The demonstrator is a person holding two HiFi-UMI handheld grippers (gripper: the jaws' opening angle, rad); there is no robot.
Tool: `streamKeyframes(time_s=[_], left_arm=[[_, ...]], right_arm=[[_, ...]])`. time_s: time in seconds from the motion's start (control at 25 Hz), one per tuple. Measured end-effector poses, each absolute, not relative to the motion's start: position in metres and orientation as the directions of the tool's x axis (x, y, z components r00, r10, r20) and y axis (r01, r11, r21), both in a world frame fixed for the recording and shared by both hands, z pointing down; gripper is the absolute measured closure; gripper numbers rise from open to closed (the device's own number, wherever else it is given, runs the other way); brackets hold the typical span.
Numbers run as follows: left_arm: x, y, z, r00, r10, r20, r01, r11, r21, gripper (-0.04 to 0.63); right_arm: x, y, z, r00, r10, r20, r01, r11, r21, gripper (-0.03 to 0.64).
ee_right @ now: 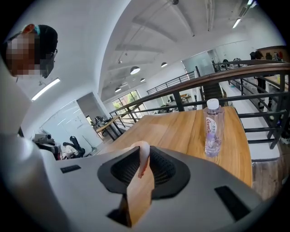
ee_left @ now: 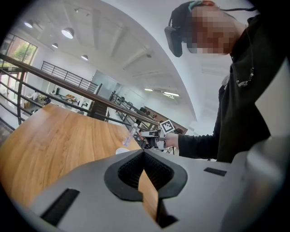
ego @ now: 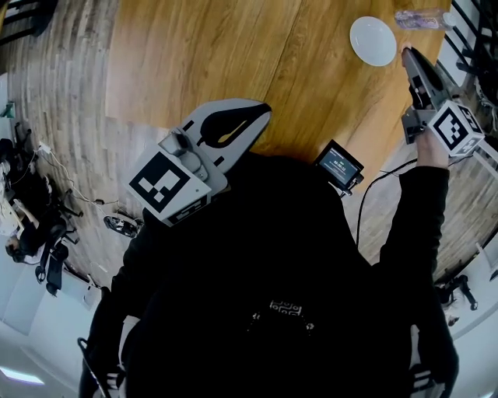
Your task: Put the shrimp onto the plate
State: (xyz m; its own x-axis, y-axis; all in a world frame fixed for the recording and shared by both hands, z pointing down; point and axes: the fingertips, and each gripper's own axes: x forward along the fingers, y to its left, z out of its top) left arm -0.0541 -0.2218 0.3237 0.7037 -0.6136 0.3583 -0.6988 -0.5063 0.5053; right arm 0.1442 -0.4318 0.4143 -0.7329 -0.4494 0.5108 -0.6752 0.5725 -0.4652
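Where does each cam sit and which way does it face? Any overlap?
Head view: on the head, looking steeply down at the brown wooden table; shows black torso, left gripper, right gripper.
Left gripper view: on the left gripper, facing across the table at the right gripper; shows its own empty jaws.
Right gripper view: on the right gripper, facing along the table; its jaws pinch the pale pink shrimp.
Shared: the clear plastic water bottle, in all three.

Pale pink curled shrimp [ee_right: 145,155] in the right tongs' [ee_right: 142,165] tips, near the round white plate [ego: 373,40].
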Motion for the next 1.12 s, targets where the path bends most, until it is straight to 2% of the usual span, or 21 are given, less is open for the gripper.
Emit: streamKeyframes(time_s=[0.6,1.12], left_arm=[[-0.071,-0.206,0.334,0.629,-0.687,0.363,-0.744,-0.398,0.537,0.592],[-0.074,-0.190,0.336,0.591,-0.721,0.363,-0.761,-0.348,0.547,0.592]], right_arm=[[0.151,-0.450,0.513,-0.659,-0.344,0.669,-0.720,0.546,-0.429,0.537],[0.176,-0.452,0.602,-0.540,-0.283,0.792,-0.788,0.501,-0.358,0.537]])
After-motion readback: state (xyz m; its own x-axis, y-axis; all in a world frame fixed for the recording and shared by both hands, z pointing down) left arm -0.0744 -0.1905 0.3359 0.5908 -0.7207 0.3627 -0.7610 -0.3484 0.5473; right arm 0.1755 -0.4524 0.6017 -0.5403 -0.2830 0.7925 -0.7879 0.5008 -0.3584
